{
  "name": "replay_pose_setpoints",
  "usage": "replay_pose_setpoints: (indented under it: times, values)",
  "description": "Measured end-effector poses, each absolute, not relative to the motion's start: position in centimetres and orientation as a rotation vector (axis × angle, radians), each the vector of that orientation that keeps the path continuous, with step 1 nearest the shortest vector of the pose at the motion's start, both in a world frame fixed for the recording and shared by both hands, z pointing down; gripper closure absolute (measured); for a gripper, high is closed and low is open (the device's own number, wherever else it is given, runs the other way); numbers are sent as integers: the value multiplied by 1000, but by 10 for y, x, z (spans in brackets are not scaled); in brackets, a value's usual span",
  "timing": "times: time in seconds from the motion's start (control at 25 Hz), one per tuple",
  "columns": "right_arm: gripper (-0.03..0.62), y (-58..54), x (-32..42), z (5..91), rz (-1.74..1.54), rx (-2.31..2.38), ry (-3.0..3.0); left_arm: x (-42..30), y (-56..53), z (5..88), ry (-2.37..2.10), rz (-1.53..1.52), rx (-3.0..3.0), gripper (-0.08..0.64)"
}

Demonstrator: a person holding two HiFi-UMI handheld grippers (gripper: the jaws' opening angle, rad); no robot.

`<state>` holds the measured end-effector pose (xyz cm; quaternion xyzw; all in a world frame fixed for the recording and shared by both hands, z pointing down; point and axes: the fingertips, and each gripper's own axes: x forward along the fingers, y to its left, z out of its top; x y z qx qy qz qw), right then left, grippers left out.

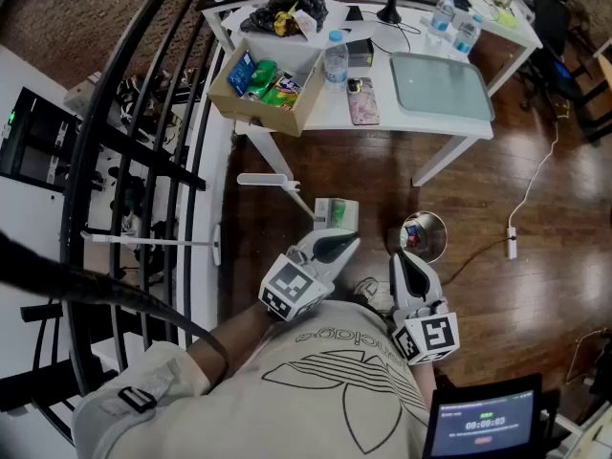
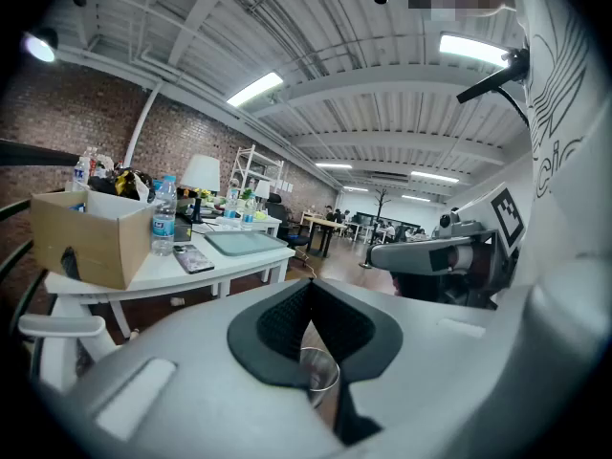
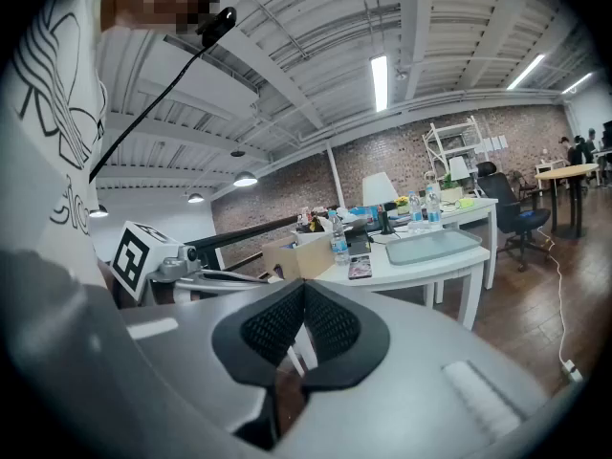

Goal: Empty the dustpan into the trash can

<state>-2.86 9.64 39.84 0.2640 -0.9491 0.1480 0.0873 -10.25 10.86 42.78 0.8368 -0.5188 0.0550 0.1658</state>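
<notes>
head cam: up on the person's head, looking steeply down. Shirt (image 1: 335, 390) fills the near edge, the left gripper (image 1: 342, 244) and right gripper (image 1: 403, 258) sit just past it, then wood floor (image 1: 497, 285), with the white table (image 1: 330, 111) at the far side.
left gripper cam: rides on the left gripper, right up behind its own jaws, facing out across the room almost level. Table is off to the left, and the trash can (image 2: 318, 371) rim peeks out just beyond the jaw tips.
right gripper cam: same deal on the right gripper, near level, table off to the right.
overlap: all three catch the table with its cardboard box (image 1: 263, 103) and grey tray (image 1: 440, 86). Each gripper cam also gets the other gripper at its side.
</notes>
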Motion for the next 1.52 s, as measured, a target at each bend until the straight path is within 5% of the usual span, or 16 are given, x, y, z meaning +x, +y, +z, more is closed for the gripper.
replay_pose_setpoints:
  times: [0.2,0.24,0.28,0.48,0.6,1.08,1.52]
  values:
    - [589,102,-36,403,452,771,-2803,-143,112,444,-1515,149,2310,513]
    - [588,104,-38,405,453,764,-2797,-148,112,451,-1499,152,2293,296]
    - [588,105,-40,406,451,756,-2789,-154,113,458,-1490,158,2276,236]
    - [588,113,-49,415,452,717,-2753,-197,123,489,-1663,261,2218,245]
    - [589,116,-51,421,467,706,-2728,-235,133,528,-1828,329,2112,391]
    - [589,134,-38,440,506,760,-2577,-292,107,613,-1776,407,1990,346]
    - [589,140,-25,459,577,855,-2468,-303,70,634,-1761,438,2092,228]
